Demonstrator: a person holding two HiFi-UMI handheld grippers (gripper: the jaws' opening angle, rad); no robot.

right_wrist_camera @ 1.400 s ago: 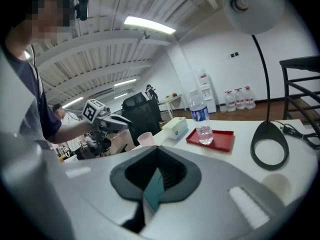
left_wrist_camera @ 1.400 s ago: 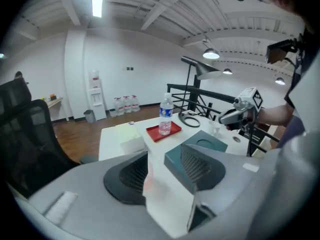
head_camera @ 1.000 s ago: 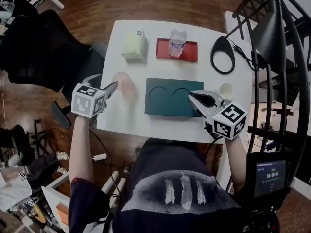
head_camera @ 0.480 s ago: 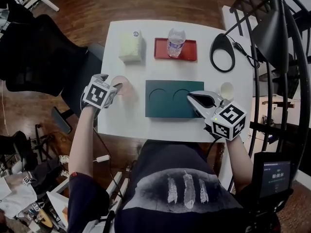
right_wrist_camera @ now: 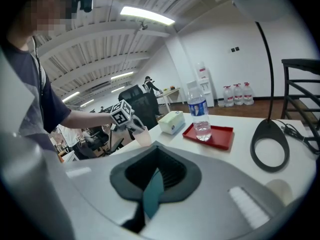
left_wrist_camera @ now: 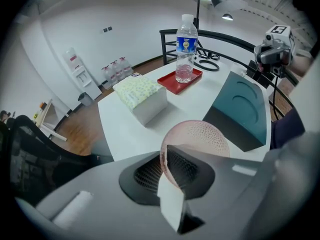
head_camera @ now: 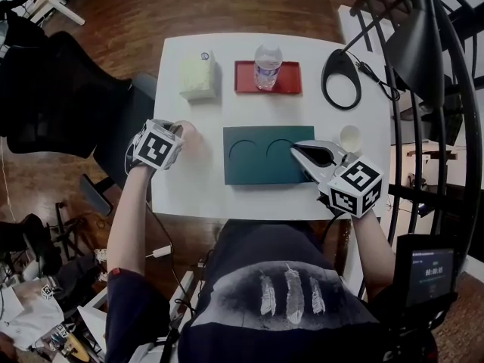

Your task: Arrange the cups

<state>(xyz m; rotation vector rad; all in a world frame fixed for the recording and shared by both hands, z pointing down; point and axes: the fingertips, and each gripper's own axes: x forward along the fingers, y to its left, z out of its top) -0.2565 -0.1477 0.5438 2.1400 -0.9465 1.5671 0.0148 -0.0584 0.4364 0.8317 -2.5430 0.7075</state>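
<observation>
Left tool (head_camera: 179,131) had just closed on the pink cup (left_wrist_camera: 205,136) rim, frame left. Right tool (head_camera: 296,153) was shut, nothing held.

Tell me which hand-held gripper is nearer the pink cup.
Left. The left hand-held gripper has just closed its jaws on the rim of the pink cup; the right hand-held gripper sits at the right end of the green tray, opposite the cup.
</observation>
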